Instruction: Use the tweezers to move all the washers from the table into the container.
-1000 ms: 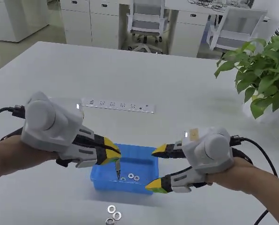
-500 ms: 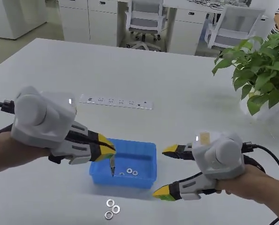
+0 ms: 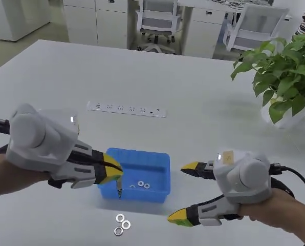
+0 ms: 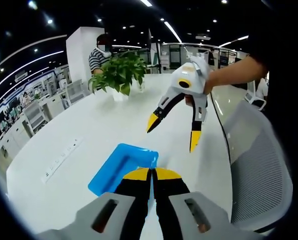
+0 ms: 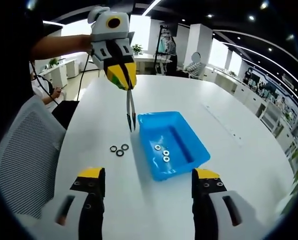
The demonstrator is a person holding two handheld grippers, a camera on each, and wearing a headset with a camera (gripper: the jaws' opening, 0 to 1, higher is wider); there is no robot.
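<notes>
The white table (image 3: 193,118) carries a blue container (image 3: 137,152). The left gripper (image 3: 117,171) is clamped on the tweezers (image 5: 131,112), tips down beside the container's near wall. The right gripper (image 3: 179,192) gapes wide, holding nothing. Three loose washers (image 3: 121,224) lie just in front (another three washers (image 3: 141,184) sit inside).

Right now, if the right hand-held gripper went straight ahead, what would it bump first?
Probably the blue container, lying right ahead between the right hand-held gripper's open jaws, though height is hard to judge.

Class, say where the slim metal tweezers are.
Head view, left side: the slim metal tweezers hang from the left gripper, tips beside the near-left corner of the blue plastic container.
</notes>
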